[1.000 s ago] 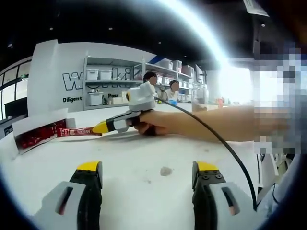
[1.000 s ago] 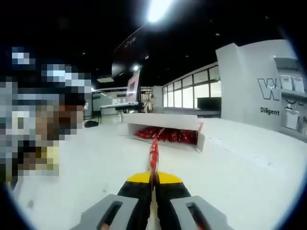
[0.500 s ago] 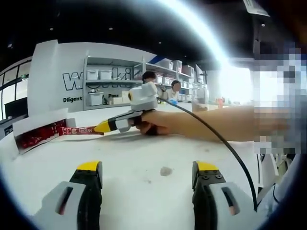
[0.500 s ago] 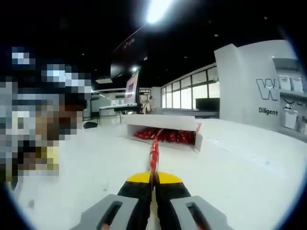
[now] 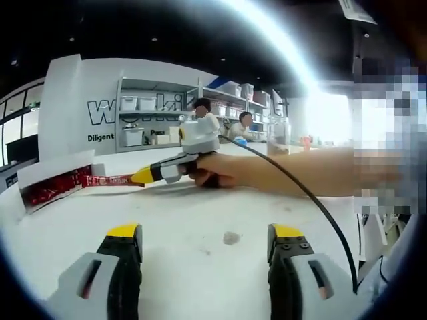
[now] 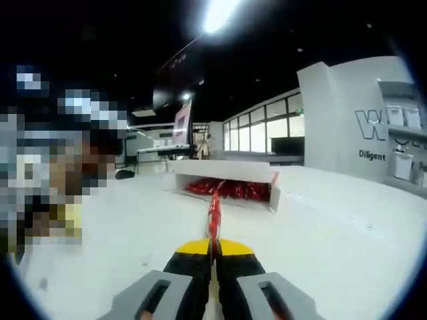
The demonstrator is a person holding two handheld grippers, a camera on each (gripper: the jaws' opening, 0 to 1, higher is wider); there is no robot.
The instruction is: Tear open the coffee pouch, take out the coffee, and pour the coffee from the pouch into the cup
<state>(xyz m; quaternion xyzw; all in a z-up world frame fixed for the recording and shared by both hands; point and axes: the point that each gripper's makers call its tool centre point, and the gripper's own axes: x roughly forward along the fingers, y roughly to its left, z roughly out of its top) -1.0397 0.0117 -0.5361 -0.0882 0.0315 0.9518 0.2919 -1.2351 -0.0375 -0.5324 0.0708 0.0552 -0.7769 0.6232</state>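
In the right gripper view, the right gripper (image 6: 213, 257) has its fingers clamped on a slim red coffee pouch (image 6: 214, 212), which sticks out forward toward an open white box (image 6: 230, 175) holding what look like more red pouches. In the left gripper view, the left gripper (image 5: 205, 250) hangs above the white worktop (image 5: 200, 220) with its fingers apart and nothing between them; the pouch end nears the box (image 5: 53, 175).
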